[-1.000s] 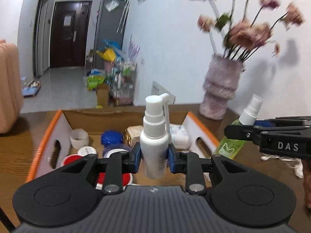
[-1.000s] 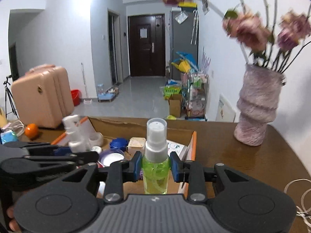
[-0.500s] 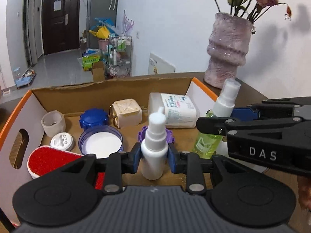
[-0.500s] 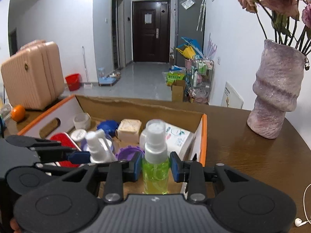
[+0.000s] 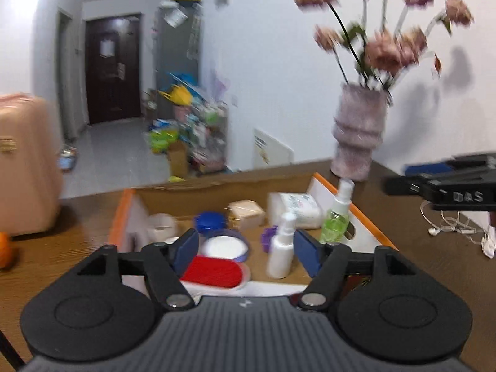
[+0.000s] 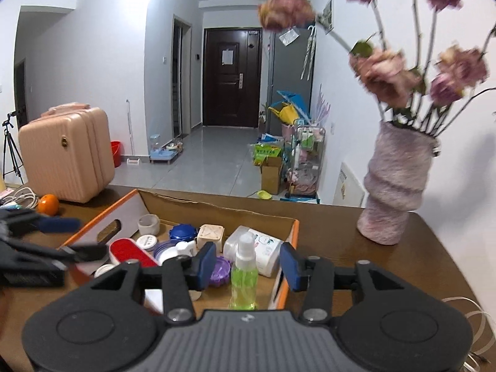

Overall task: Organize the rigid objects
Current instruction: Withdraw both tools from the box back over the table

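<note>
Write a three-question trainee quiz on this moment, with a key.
1. True or false: the left gripper is shut on the white spray bottle.
2. Where does the green spray bottle stand? A) beside the vase B) in the cardboard box C) on the floor
3. Fill in: the right gripper has its fingers ____.

Key: 1 false, both bottles stand free in the box, upright. 2 B, by the box's orange-edged right wall. 3 open.
</note>
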A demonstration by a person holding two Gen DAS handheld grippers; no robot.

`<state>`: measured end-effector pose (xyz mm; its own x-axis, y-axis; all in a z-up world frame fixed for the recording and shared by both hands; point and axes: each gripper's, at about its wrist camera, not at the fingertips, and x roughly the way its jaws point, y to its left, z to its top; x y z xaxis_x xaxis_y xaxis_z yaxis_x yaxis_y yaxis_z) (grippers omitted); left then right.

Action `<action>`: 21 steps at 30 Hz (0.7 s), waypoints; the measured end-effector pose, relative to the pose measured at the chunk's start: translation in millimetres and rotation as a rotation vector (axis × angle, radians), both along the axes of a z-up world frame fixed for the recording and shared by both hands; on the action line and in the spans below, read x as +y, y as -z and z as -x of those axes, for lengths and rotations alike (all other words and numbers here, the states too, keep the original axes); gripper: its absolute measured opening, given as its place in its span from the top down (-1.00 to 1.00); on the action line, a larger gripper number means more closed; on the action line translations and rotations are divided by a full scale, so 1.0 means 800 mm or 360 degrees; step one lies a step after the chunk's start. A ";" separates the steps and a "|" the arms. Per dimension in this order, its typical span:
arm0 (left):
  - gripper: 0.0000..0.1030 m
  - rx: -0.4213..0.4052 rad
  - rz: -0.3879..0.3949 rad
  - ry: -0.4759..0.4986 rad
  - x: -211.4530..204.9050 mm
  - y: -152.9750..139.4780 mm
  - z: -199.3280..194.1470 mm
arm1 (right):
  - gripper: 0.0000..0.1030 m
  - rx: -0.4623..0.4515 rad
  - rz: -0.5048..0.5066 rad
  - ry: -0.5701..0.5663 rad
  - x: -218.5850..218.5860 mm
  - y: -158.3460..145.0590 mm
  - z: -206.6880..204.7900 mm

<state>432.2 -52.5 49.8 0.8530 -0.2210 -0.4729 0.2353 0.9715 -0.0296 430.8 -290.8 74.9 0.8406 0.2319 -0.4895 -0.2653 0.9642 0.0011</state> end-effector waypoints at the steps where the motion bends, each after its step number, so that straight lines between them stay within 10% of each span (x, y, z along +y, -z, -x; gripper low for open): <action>1: -0.51 -0.0022 -0.0004 -0.0029 0.008 -0.008 0.016 | 0.10 -0.0016 -0.0003 0.0018 -0.002 -0.004 0.015; 11: -0.89 -0.0278 0.0071 -0.0321 0.070 -0.039 0.197 | -0.61 -0.0203 -0.0137 0.0155 0.000 0.006 0.192; 21: -1.00 -0.0339 0.0044 -0.0413 0.088 -0.017 0.374 | -0.82 -0.0255 -0.0119 0.0155 0.036 0.049 0.375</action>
